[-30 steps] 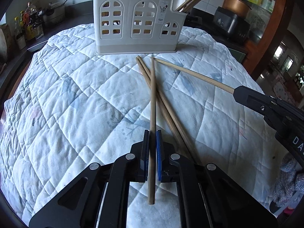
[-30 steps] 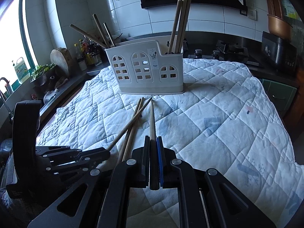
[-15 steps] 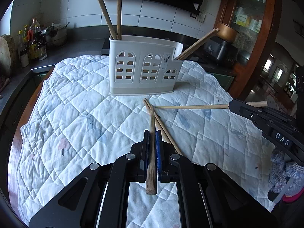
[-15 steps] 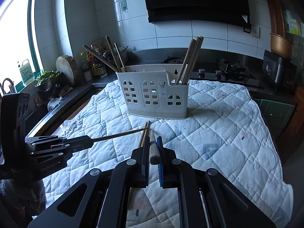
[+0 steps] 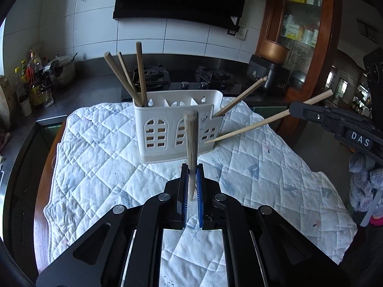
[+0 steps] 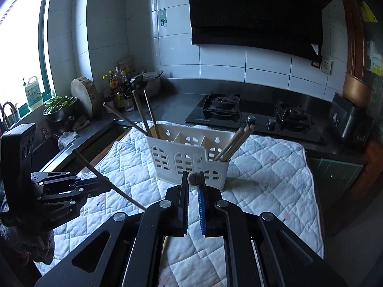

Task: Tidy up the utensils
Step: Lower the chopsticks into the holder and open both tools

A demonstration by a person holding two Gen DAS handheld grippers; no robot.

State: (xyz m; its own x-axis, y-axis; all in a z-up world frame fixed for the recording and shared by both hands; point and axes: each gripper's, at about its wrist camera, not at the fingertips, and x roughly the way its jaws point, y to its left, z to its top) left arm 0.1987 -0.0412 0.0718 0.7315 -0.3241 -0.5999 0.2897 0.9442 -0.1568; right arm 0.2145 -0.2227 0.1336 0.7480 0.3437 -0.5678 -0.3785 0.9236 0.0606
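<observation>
A white plastic utensil holder (image 5: 177, 124) (image 6: 189, 160) stands on the quilted cloth, with chopsticks in its left end (image 5: 124, 76) and right end (image 5: 241, 98). My left gripper (image 5: 191, 184) is shut on a chopstick (image 5: 191, 138), held nearly upright in front of the holder. My right gripper (image 6: 194, 191) is shut on another chopstick (image 6: 195, 179), seen end-on; in the left wrist view that chopstick (image 5: 251, 126) points tip-down toward the holder's right end. Both are lifted above the cloth.
The white quilted cloth (image 5: 100, 157) (image 6: 275, 167) covers the table. Behind it are a gas hob (image 6: 251, 114), bottles (image 5: 33, 81) and a chopping block (image 6: 83, 95) on the counter. A wooden cabinet (image 5: 301, 35) stands at right.
Both grippers have lifted their chopsticks off the cloth and tilted them up toward vertical, higher above the table. The chopsticks left lying on the cloth are out of view now.
</observation>
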